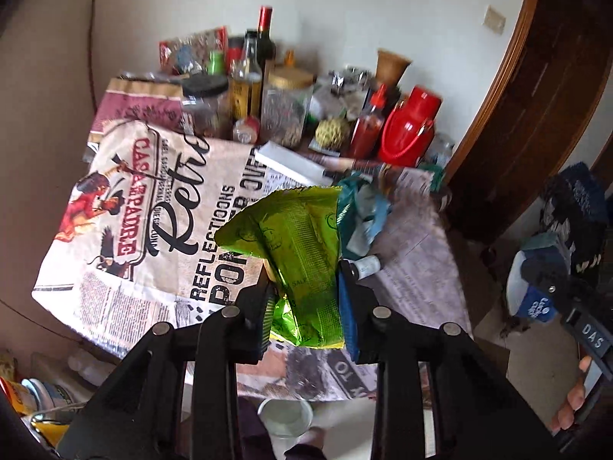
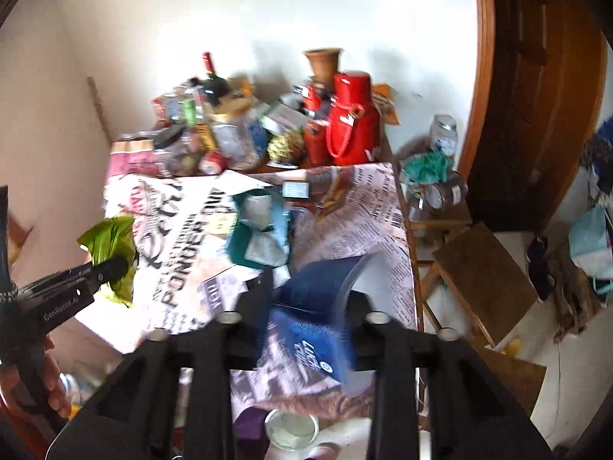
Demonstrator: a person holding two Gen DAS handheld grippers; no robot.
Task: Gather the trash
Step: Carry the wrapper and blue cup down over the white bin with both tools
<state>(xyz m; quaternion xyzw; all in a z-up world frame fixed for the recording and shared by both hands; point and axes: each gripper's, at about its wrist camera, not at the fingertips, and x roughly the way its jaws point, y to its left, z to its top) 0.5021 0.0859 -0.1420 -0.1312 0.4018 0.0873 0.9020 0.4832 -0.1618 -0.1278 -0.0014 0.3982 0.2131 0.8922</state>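
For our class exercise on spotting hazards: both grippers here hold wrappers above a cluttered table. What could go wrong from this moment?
1. The left gripper pinches only the lower end of the green wrapper; the loose upper part could snag or slip free.
2. The blue packet in the right gripper looks bent and blurred, so its hold may be weak.
3. A teal wrapper lies near the bottles and the red jug; reaching for it could topple them.

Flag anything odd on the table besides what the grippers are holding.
A crumpled teal wrapper lies loose mid-tablecloth, apparently trash not yet collected. The left gripper holds a green bag; the right gripper holds a blue packet.
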